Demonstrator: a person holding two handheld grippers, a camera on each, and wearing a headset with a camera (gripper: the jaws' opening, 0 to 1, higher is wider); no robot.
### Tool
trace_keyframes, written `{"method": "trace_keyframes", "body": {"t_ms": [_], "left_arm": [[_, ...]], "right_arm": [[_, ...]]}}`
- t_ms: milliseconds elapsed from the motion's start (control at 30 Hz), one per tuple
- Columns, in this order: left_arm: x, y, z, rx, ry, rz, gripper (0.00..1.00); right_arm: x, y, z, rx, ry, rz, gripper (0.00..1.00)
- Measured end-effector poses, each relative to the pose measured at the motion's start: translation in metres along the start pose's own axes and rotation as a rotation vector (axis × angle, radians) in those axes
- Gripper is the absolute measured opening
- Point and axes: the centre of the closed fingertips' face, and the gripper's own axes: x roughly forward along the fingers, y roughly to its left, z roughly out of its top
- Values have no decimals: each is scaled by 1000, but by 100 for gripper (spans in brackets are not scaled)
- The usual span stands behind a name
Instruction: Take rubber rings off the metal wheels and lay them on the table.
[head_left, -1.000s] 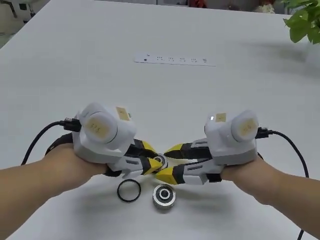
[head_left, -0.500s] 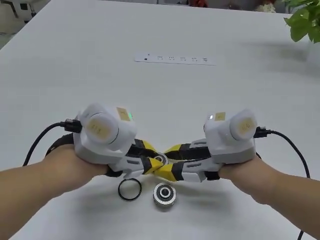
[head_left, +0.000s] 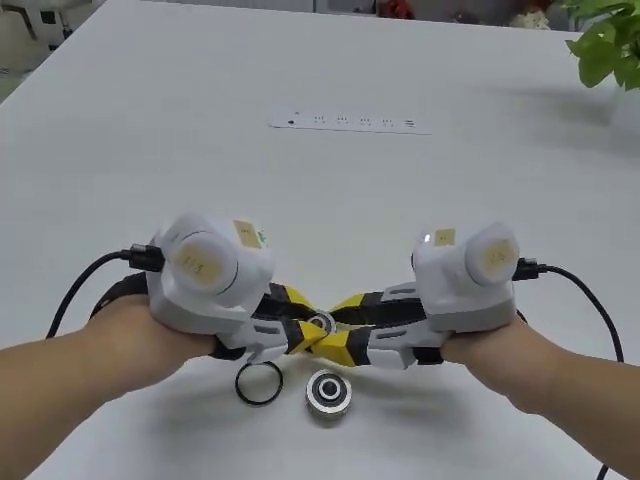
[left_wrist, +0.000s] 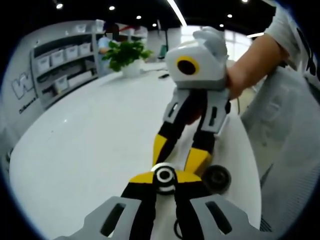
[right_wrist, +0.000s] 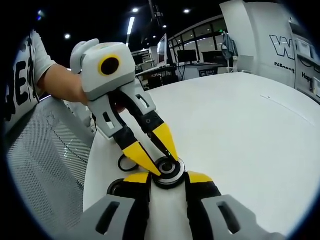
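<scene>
A small metal wheel (head_left: 320, 323) with a black rubber ring on its rim hangs above the table between both grippers. My left gripper (head_left: 303, 335) comes in from the left and is shut on the wheel (left_wrist: 164, 175). My right gripper (head_left: 338, 342) comes in from the right. Its yellow jaws press the rim of the wheel (right_wrist: 169, 171), where the rubber ring sits. Below them on the white table (head_left: 330, 200) lie a loose black rubber ring (head_left: 259, 382) and a second metal wheel (head_left: 328, 391).
A white power strip (head_left: 350, 120) lies mid-table, far from the grippers. A green plant (head_left: 608, 40) stands at the back right corner. Black cables (head_left: 75, 285) trail from both grippers toward the near edge.
My right gripper's jaws were open beside the held wheel a second ago. They have since slid left and closed onto its rim. The left gripper, loose ring and second wheel stay put.
</scene>
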Motion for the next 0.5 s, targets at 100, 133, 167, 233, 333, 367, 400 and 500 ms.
{"method": "trace_keyframes", "body": {"t_ms": [100,133,167,233,333,367,400,500], "left_arm": [[0,-1,0,1,0,-1,13],[0,-1,0,1,0,-1,13],[0,-1,0,1,-1,-2,13],[0,-1,0,-1,-1,-3,13],[0,-2,0,0,-1,-5,13],[0,-2,0,0,-1,-5,13],[0,-3,0,0,-2,-5,13],[0,-3,0,-1,-4,-7,13]], "right_arm": [[-1,1,0,-2,2,1,24],[-1,1,0,-3,2,2,24],[-1,1,0,-6,3,2,24],[-1,1,-1,-8,5,3,24],[-2,2,-1,-11,9,4,24],[-2,2,-1,-10,9,4,24],[-2,2,-1,-8,10,5,24],[-3,2,-2,-8,10,5,24]]}}
